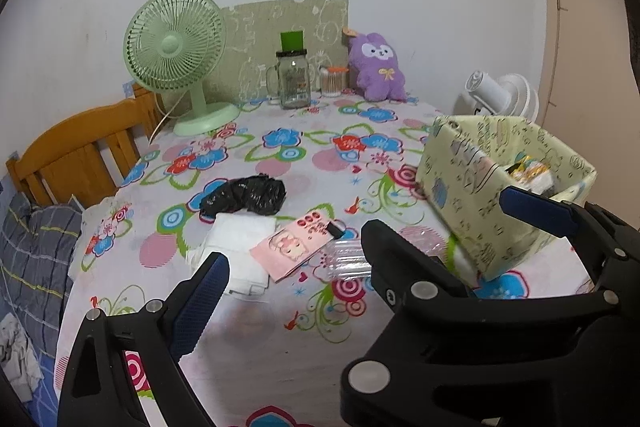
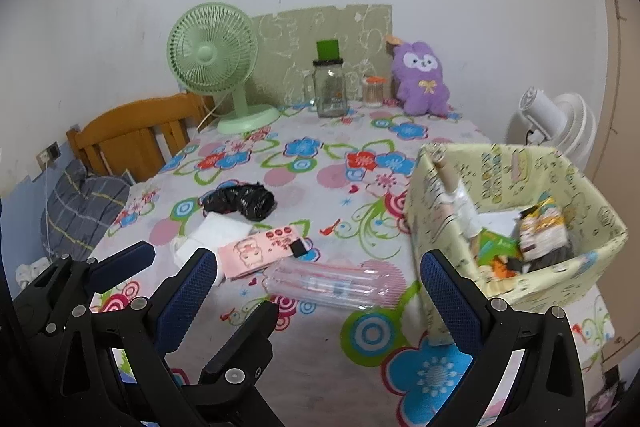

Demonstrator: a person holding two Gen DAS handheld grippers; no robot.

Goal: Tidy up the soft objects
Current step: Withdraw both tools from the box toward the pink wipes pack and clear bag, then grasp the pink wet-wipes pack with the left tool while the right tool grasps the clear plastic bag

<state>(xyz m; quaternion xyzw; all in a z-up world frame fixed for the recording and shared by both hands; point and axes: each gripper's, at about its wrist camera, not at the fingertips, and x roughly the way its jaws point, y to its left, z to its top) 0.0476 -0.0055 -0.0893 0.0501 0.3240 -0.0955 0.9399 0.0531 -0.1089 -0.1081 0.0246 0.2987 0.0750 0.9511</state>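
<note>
A crumpled black plastic bag (image 1: 244, 197) (image 2: 240, 203) lies mid-table. Just nearer are a folded white cloth (image 1: 236, 247) (image 2: 216, 231), a pink cartoon packet (image 1: 296, 243) (image 2: 260, 247) and a clear air-cushion pack (image 1: 344, 259) (image 2: 332, 283). On the right stands a pale green patterned box (image 1: 460, 187) (image 2: 440, 211) holding several packets. My left gripper (image 1: 300, 259) hovers open and empty, short of the cloth and packet. My right gripper (image 2: 320, 259) is open and empty over the clear pack, its right finger beside the box's near corner. The two grippers overlap side by side.
At the back of the flowered tablecloth (image 1: 320, 339) stand a green fan (image 1: 176, 51), a glass jar mug (image 1: 294, 79), a small orange-lidded jar (image 1: 332, 81) and a purple plush (image 1: 378, 67). A white fan (image 2: 552, 123) is right; a wooden chair (image 1: 80, 155) and plaid pillow (image 1: 36, 251) left.
</note>
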